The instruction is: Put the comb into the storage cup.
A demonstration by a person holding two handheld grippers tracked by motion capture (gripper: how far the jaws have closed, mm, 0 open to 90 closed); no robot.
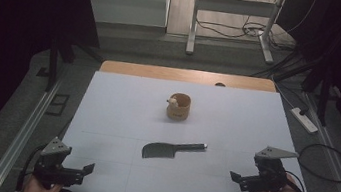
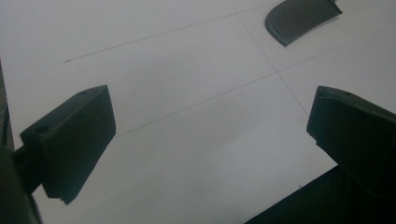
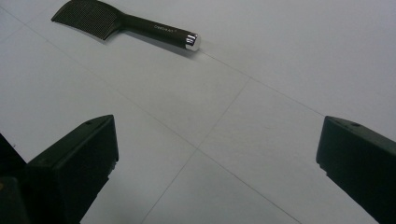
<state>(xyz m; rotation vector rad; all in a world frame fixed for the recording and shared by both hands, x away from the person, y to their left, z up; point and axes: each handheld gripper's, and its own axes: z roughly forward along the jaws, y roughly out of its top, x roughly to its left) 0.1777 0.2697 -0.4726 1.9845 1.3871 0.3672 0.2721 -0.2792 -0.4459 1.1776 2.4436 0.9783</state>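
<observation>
Comb point(image 1: 171, 151) lies on white table point(image 1: 115, 118); both grippers' fingers wide, dark room.

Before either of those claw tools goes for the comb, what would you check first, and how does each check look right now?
1. Left gripper jaws wide apart, nothing between them: ok.
2. Right gripper jaws wide apart, nothing between them: ok.
3. Comb lies flat on the white table, untouched: ok.
4. Comb's handle points toward the right gripper, bare table between them: ok.
5. Wooden cup stands upright, well behind the comb and apart from it: ok.
6. What the small pale thing in the cup is: cannot tell.
</observation>
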